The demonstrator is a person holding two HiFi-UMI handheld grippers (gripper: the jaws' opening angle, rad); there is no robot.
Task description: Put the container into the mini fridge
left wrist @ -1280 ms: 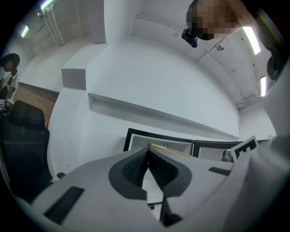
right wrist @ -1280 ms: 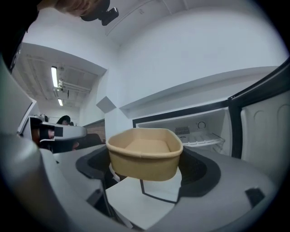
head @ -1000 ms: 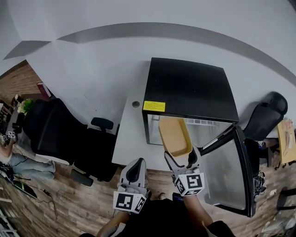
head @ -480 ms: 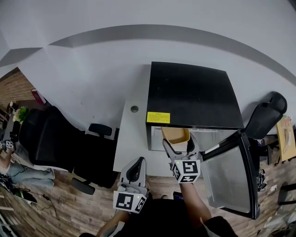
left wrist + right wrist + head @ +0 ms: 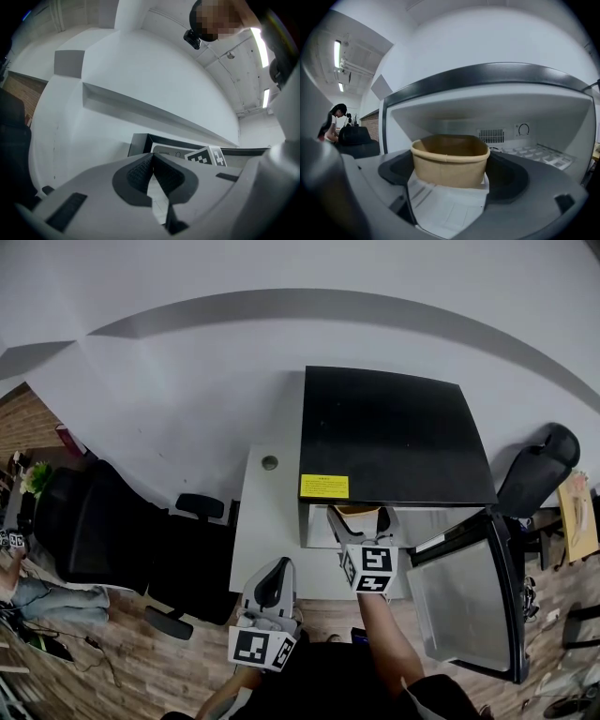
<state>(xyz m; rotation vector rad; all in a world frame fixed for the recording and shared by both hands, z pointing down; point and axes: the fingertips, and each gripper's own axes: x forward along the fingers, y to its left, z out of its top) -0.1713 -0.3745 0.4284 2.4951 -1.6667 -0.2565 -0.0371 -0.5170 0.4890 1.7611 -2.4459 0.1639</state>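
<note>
A tan paper container (image 5: 450,161) sits between the jaws of my right gripper (image 5: 451,176), which is shut on it. In the head view only its rim (image 5: 357,513) shows, just inside the mouth of the black mini fridge (image 5: 394,432). The right gripper (image 5: 361,525) reaches into that opening. The fridge's white interior, with a vent and a dial on the back wall (image 5: 506,133), fills the right gripper view. The fridge door (image 5: 464,601) hangs open to the right. My left gripper (image 5: 269,589) hangs shut and empty at the white table's front edge, left of the fridge.
The fridge stands on a white table (image 5: 267,521) with a round cable hole (image 5: 270,463). Black office chairs (image 5: 122,521) stand to the left and another (image 5: 539,470) to the right. A person (image 5: 333,123) stands far off at the left. Wood floor lies below.
My right gripper has carried the container forward from in front of the fridge into its opening; most of it is now hidden under the fridge top. The left gripper stayed put.
</note>
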